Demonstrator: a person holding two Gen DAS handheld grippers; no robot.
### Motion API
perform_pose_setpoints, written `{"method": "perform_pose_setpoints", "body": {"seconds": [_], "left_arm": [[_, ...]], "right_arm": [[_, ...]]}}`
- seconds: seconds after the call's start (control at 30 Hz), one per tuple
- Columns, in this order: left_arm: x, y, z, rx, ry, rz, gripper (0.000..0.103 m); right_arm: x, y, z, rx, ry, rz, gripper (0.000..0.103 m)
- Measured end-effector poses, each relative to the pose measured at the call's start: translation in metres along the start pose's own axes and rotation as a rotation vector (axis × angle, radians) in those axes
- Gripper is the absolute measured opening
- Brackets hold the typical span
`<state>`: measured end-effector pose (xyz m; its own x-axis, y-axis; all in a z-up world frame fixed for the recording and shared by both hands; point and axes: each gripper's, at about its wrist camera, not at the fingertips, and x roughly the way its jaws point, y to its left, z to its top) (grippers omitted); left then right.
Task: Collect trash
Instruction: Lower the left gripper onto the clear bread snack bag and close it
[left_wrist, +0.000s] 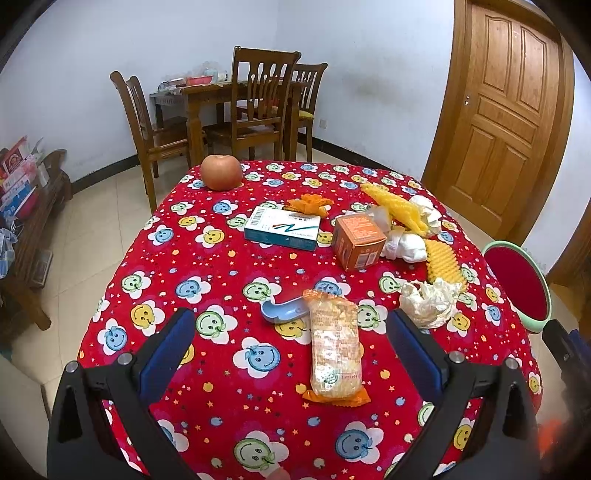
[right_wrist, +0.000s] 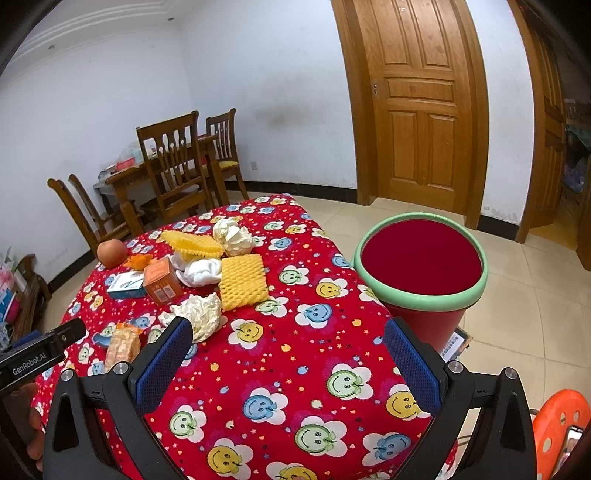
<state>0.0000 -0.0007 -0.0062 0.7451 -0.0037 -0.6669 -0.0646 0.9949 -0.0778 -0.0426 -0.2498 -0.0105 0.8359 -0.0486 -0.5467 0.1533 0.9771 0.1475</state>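
Observation:
My left gripper (left_wrist: 291, 332) is open above the red patterned table (left_wrist: 221, 266), its fingers either side of an orange snack wrapper (left_wrist: 335, 350) and a blue scoop (left_wrist: 282, 312). Crumpled paper (left_wrist: 428, 301), yellow foam nets (left_wrist: 443, 264), white tissue (left_wrist: 408, 245), an orange box (left_wrist: 356, 240) and a white-teal box (left_wrist: 282, 229) lie further back. My right gripper (right_wrist: 288, 341) is open and empty over the table's near right part. Crumpled paper (right_wrist: 201, 314) sits by its left finger. The red bin with green rim (right_wrist: 421, 295) stands right of the table.
An apple (left_wrist: 221, 171) sits at the table's far left corner. Wooden chairs (left_wrist: 258, 107) and a dining table stand behind. A wooden door (right_wrist: 417, 103) is at the back right. An orange stool (right_wrist: 559, 417) is at the near right.

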Motion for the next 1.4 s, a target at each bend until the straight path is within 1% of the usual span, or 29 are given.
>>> {"method": "perform_pose_setpoints", "body": {"seconds": [0.23, 0.37, 0.6, 0.73, 0.97, 1.17, 1.33, 1.4], "left_arm": [[0.004, -0.002, -0.002, 0.012, 0.024, -0.001, 0.101], [0.013, -0.003, -0.006, 0.015, 0.070, -0.018, 0.101], [0.029, -0.011, -0.016, 0.039, 0.137, -0.022, 0.101], [0.037, -0.017, -0.021, 0.055, 0.178, -0.041, 0.101], [0.051, -0.027, -0.026, 0.089, 0.204, -0.032, 0.101], [0.061, -0.029, -0.025, 0.093, 0.226, -0.038, 0.093], [0.067, -0.028, -0.025, 0.084, 0.244, -0.053, 0.089], [0.069, -0.027, -0.025, 0.076, 0.253, -0.072, 0.085]], "right_arm": [[0.003, -0.003, -0.004, 0.013, 0.015, -0.009, 0.103], [0.004, -0.005, -0.006, 0.017, 0.022, -0.012, 0.103], [0.007, -0.008, -0.008, 0.025, 0.038, -0.014, 0.103], [0.010, -0.011, -0.010, 0.034, 0.050, -0.015, 0.103], [0.014, -0.014, -0.013, 0.045, 0.069, -0.015, 0.103], [0.020, -0.017, -0.015, 0.053, 0.094, -0.016, 0.103], [0.024, -0.018, -0.017, 0.057, 0.107, -0.017, 0.103], [0.025, -0.019, -0.018, 0.059, 0.111, -0.018, 0.103]]}}
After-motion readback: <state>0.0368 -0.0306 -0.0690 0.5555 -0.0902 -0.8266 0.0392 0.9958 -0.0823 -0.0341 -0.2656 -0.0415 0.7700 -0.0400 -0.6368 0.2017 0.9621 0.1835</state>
